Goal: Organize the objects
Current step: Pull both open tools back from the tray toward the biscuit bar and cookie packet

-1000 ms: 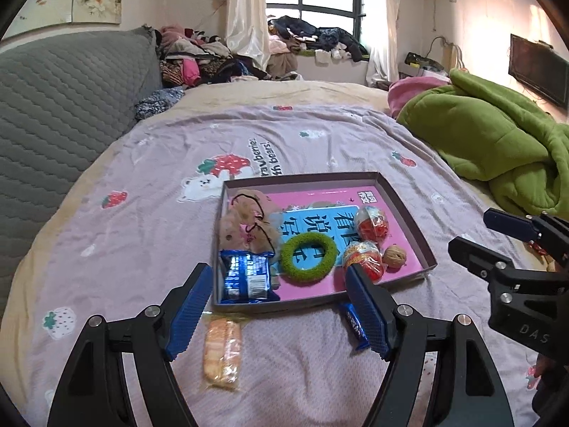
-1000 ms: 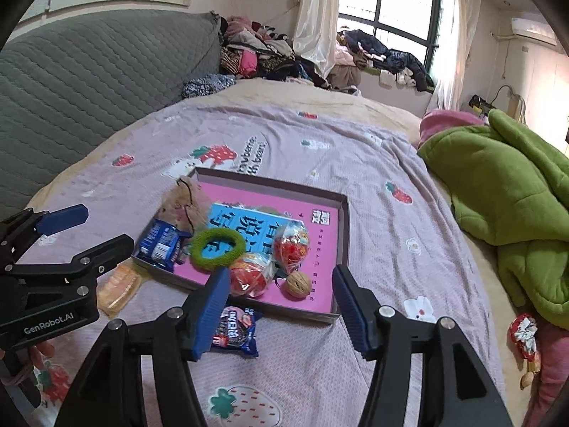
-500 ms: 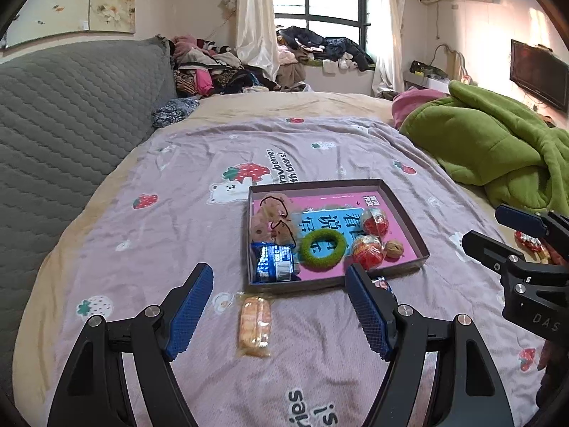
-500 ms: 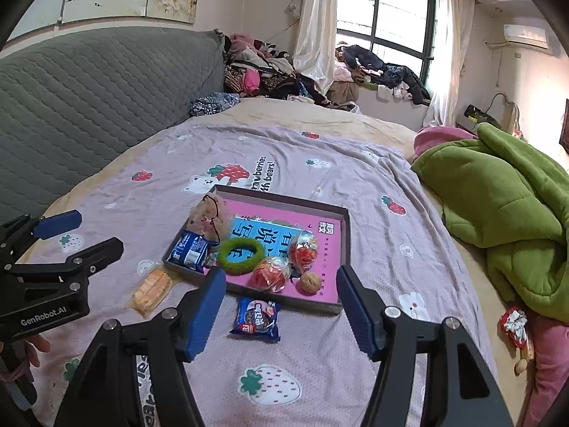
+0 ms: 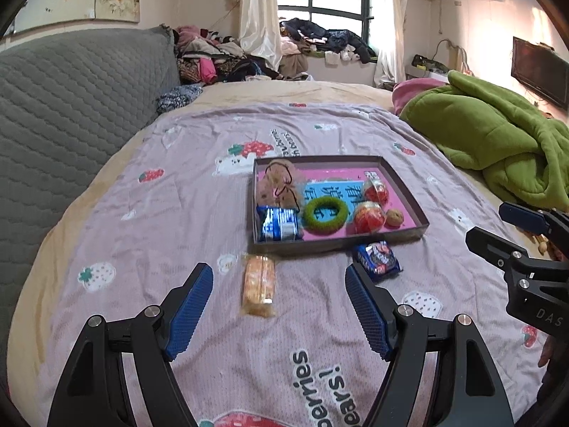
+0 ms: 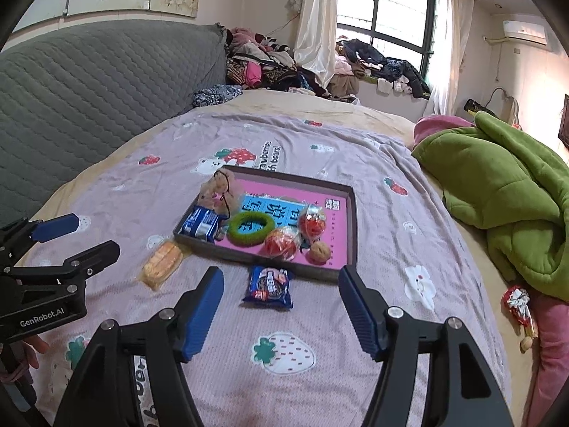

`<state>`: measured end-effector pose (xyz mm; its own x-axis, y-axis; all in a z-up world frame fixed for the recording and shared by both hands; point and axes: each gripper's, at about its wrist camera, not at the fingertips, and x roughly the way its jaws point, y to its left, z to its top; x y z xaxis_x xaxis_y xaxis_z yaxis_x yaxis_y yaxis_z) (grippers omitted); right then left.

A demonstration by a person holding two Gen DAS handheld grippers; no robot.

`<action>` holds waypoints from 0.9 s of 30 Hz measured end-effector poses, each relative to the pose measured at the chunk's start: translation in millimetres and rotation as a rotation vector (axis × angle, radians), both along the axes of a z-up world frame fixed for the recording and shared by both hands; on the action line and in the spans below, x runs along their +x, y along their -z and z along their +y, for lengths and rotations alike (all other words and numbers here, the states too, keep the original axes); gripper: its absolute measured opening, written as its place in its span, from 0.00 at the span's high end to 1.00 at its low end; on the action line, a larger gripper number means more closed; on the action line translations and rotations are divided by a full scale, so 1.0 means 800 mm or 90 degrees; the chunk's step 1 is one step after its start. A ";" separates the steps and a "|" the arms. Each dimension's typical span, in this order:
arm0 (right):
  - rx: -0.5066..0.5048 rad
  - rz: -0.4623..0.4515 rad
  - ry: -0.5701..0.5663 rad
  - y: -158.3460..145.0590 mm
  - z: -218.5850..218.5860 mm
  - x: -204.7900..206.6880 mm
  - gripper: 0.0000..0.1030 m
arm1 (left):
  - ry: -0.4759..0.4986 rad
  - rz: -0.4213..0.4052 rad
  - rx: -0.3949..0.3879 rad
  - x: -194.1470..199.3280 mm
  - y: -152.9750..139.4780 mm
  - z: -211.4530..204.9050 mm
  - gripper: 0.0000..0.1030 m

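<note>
- Pulled back from tray (image 5: 405, 192); both grippers farther off than a sec ago.
- Left gripper (image 5: 279, 307) jaws apart, empty; wafer pack (image 5: 258, 284) lying ahead, near side of tray.
- Right gripper (image 6: 281, 315) jaws apart, empty; cookie pack (image 6: 268, 286) ahead.
- Both packs still outside tray: pickups prob. next.

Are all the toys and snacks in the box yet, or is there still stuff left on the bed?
Mostly done: the box already holds a blue snack pack, a green ring, two red wrapped balls, a walnut and a fuzzy toy. Nothing is in hand: the left gripper and right gripper are both empty. Left on the bed: the orange cracker pack and a blue cookie pack.
</note>
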<state>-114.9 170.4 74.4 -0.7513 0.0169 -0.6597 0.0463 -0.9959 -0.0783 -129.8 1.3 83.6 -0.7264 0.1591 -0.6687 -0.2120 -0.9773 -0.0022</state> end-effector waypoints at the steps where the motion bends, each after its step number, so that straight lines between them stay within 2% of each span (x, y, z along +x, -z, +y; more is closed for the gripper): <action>1: 0.000 -0.002 0.000 0.003 -0.001 0.003 0.35 | 0.000 -0.004 0.000 0.001 0.004 -0.001 0.24; 11: 0.003 -0.030 -0.003 0.043 -0.008 0.017 0.35 | -0.009 -0.043 0.001 0.017 0.054 -0.007 0.24; 27: -0.012 -0.068 -0.012 0.094 -0.018 0.017 0.35 | -0.014 -0.074 0.008 0.016 0.095 -0.013 0.24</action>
